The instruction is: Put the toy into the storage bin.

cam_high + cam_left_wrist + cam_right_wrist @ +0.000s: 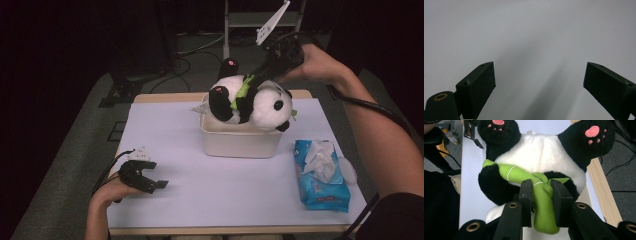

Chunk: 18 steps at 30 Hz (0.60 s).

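Note:
A black-and-white plush panda (252, 100) with pink paw pads hangs tilted just over the cream plastic bin (240, 142) at the table's far middle. My right gripper (250, 79) comes in from the upper right and is shut on the green plush bamboo (541, 202) that the panda hugs; its two jaws pinch the stalk from both sides. My left gripper (159, 186) rests near the front left of the white table mat (165, 125), open, its pads (477, 87) wide apart over bare white surface.
A blue pack of wet tissues (320, 175) with a sheet pulled out lies at the front right. The wooden table edge (602, 190) borders the mat, with dark floor and cables beyond. A metal stand (250, 20) rises behind the table.

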Tool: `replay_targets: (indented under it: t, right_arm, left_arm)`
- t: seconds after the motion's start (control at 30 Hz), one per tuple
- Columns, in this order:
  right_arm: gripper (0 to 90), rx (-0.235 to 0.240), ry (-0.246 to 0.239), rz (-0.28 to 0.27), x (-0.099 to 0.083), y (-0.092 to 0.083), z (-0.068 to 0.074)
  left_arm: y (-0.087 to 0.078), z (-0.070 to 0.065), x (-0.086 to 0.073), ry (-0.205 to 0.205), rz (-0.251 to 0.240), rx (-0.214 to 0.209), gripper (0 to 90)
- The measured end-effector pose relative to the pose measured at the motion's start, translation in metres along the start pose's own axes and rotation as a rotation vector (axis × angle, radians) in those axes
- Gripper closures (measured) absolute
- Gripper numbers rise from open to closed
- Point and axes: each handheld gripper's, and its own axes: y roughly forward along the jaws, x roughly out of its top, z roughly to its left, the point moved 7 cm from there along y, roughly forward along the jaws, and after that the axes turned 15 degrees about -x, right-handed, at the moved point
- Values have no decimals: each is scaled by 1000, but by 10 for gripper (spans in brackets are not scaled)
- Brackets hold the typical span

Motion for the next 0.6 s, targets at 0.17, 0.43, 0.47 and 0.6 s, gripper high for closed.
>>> replay_targets:
  t: [0.17, 0.43, 0.47, 0.6]
  right_arm:
    - [715, 2, 0, 20, -1, 16, -12]
    - [715, 16, 33, 50, -13, 41, -22]
    - [715, 12, 36, 56, -16, 45, -24]
    - [715, 26, 50, 68, -23, 61, -25]
  left_arm:
    - [-1, 0, 0, -3, -6, -2, 96]
    - [-1, 0, 0, -4, -4, -5, 96]
    - [-1, 0, 0, -4, -3, -7, 96]
    - [-1, 1, 1, -5, -7, -1, 96]
